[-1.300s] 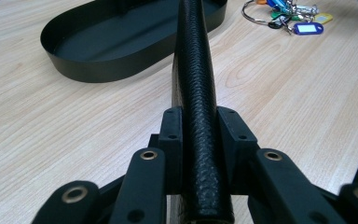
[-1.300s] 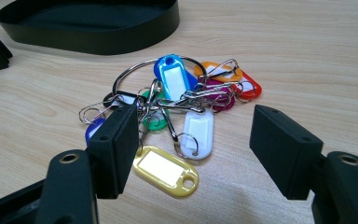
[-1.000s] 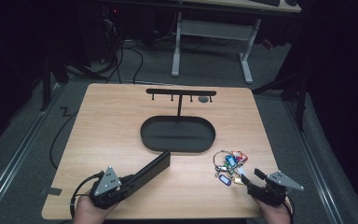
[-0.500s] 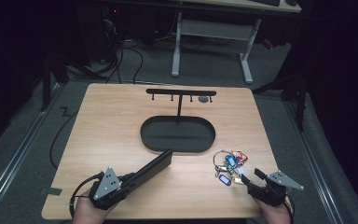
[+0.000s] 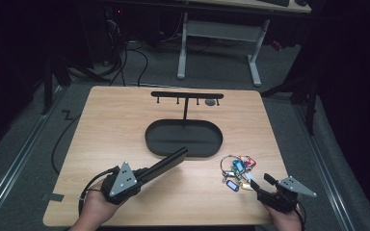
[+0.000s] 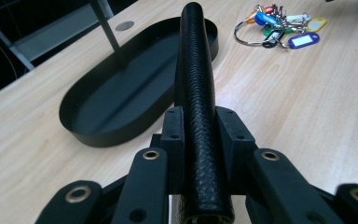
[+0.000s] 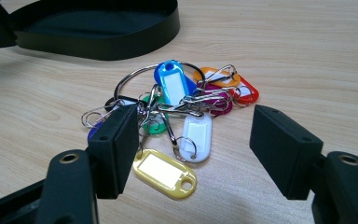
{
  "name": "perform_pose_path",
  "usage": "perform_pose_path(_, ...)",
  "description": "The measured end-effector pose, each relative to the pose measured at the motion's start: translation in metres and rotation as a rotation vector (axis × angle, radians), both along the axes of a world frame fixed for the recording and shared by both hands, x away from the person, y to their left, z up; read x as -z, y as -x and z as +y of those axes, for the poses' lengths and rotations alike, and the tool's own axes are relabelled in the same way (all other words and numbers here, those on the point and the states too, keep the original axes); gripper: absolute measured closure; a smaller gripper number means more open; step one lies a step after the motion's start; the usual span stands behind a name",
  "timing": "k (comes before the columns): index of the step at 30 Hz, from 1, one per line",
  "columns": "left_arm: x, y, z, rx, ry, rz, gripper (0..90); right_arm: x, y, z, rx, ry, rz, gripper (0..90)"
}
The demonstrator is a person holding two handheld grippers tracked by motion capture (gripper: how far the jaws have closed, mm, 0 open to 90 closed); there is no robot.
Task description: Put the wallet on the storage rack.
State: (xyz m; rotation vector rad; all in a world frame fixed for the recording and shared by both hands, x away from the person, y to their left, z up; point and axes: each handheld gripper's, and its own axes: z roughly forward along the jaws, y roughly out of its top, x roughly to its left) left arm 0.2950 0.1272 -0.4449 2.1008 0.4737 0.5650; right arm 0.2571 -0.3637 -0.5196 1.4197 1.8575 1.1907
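The left gripper (image 5: pixel 147 174) has its fingers clamped on a black case (image 6: pixel 198 93), aimed toward one o'clock at the tray (image 5: pixel 154 142), seemingly to drop it in, while the right gripper (image 7: pixel 193 151), fingers apart, waits at the keys (image 7: pixel 182 107) on the bench (image 5: pixel 115 115).

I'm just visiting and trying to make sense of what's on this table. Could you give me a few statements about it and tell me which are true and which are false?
1. The left gripper is clamped on a long black textured case. True.
2. The bunch of key tags lies inside the black oval tray. False: it lies on the wooden table, beside the tray.
3. The right gripper has its jaws apart, just short of the key tags. True.
4. A yellow tag lies nearest the right gripper. True.
5. Keys hang from the hook rack above the tray. False: its hooks look bare.
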Motion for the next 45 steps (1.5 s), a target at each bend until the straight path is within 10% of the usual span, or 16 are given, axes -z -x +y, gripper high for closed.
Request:
perform_pose_path(28,-0.018,-0.056,-0.046,0.138,-0.241,-0.242,75.1,0.000,0.000,-0.001,-0.001,-0.005,-0.002,33.3)
perform_pose_path(45,-0.016,-0.113,-0.082,0.204,-0.238,-0.284,75.1,0.001,0.004,-0.004,0.004,-0.021,0.000,33.4)
